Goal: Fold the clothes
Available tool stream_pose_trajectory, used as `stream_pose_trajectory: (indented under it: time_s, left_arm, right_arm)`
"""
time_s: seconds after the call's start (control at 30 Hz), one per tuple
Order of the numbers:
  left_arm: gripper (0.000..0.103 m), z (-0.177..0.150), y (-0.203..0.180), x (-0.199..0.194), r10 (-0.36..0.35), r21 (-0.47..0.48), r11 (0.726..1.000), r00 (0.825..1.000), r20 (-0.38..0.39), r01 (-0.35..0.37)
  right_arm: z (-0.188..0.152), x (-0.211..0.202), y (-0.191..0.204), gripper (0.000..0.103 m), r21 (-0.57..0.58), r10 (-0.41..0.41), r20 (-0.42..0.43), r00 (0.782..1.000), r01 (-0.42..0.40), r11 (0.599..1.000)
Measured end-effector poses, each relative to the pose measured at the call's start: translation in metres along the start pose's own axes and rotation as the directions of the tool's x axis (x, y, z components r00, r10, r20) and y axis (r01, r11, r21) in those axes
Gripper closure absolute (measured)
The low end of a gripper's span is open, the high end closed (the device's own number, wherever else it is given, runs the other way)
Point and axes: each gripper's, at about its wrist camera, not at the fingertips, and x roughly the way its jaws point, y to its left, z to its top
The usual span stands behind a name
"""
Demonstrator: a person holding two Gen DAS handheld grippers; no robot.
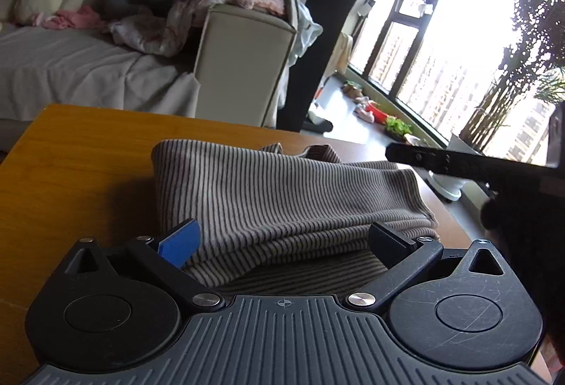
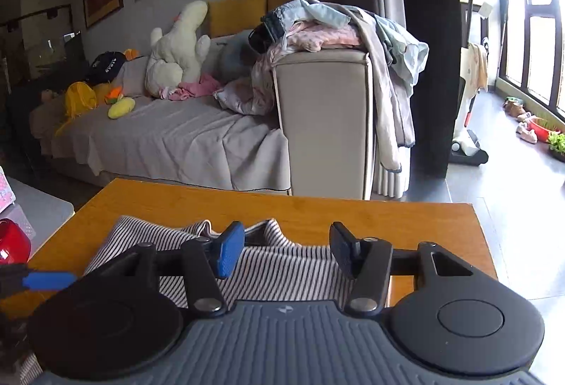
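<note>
A grey-and-white striped garment (image 1: pixel 282 194) lies folded in several layers on the wooden table (image 1: pixel 88 155). My left gripper (image 1: pixel 284 243) stands wide open at the garment's near edge. The folded stack runs between its blue and black pads and past the black one, and neither pad presses on it. In the right wrist view the same garment (image 2: pixel 282 272) lies under my right gripper (image 2: pixel 286 250), whose pads stand apart with nothing pinched between them. A black finger of the right gripper (image 1: pixel 423 157) reaches in over the cloth's far right. The left gripper's blue fingertip (image 2: pixel 49 280) shows at the left edge.
Beyond the table (image 2: pixel 353 212) stands a grey sofa (image 2: pixel 176 137) with a white plush toy (image 2: pixel 180 46). Loose clothes (image 2: pixel 335 28) are piled on its armrest. A red object (image 2: pixel 12 242) sits left of the table. An upright vacuum (image 2: pixel 466 123) and plants stand by the window.
</note>
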Motion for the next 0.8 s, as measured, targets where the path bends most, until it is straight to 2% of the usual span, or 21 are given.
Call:
stream_pose_trajectory:
  time_s: [0.17, 0.23, 0.27, 0.3, 0.33, 0.43, 0.53, 0.6, 0.7, 0.8]
  left_arm:
    - [0.0, -0.005, 0.017, -0.014, -0.006, -0.053, 0.999, 0.999, -0.051, 0.004]
    - [0.0, -0.005, 0.029, -0.02, 0.021, -0.091, 0.996, 0.999, -0.043, -0.025]
    - [0.0, -0.003, 0.034, -0.023, 0.023, -0.11, 0.994, 0.999, -0.039, -0.028]
    - [0.0, -0.002, 0.039, -0.026, 0.022, -0.126, 0.992, 0.999, -0.036, -0.026]
    - [0.0, 0.001, 0.043, -0.03, 0.021, -0.138, 0.99, 0.999, -0.032, -0.025]
    - [0.0, 0.01, 0.045, -0.041, 0.02, -0.142, 0.99, 1.0, -0.007, -0.02]
    - [0.0, 0.019, 0.041, -0.052, 0.0, -0.139, 0.99, 0.999, 0.036, 0.005]
    - [0.0, 0.023, 0.035, -0.061, -0.019, -0.137, 0.99, 0.997, 0.069, 0.028]
    - [0.0, 0.024, 0.023, -0.076, -0.032, -0.124, 0.991, 0.994, 0.101, 0.045]
    - [0.0, 0.02, 0.01, -0.088, -0.031, -0.111, 0.993, 0.994, 0.106, 0.043]
  right_arm:
    - [0.005, 0.078, 0.007, 0.047, 0.002, -0.035, -0.143, 0.989, 0.036, 0.999]
    - [-0.001, 0.098, 0.01, 0.075, -0.009, -0.055, -0.186, 0.981, 0.054, 0.998]
    - [-0.001, 0.095, 0.012, 0.078, -0.02, -0.06, -0.177, 0.982, 0.057, 0.998]
    - [-0.001, 0.092, 0.015, 0.088, -0.03, -0.064, -0.168, 0.984, 0.06, 0.998]
    - [0.001, 0.08, 0.015, 0.097, -0.011, -0.035, -0.15, 0.988, 0.034, 0.999]
    - [0.012, 0.025, 0.015, 0.097, 0.052, 0.051, -0.063, 0.997, -0.048, 0.998]
    - [0.006, -0.045, 0.021, 0.098, 0.048, 0.135, 0.006, 0.991, -0.135, 0.99]
    - [-0.013, -0.089, 0.031, 0.098, 0.015, 0.173, 0.01, 0.985, -0.174, 0.985]
    - [-0.051, -0.129, 0.045, 0.098, -0.015, 0.209, -0.041, 0.977, -0.209, 0.978]
    - [-0.094, -0.154, 0.061, 0.097, -0.073, 0.188, -0.11, 0.976, -0.197, 0.978]
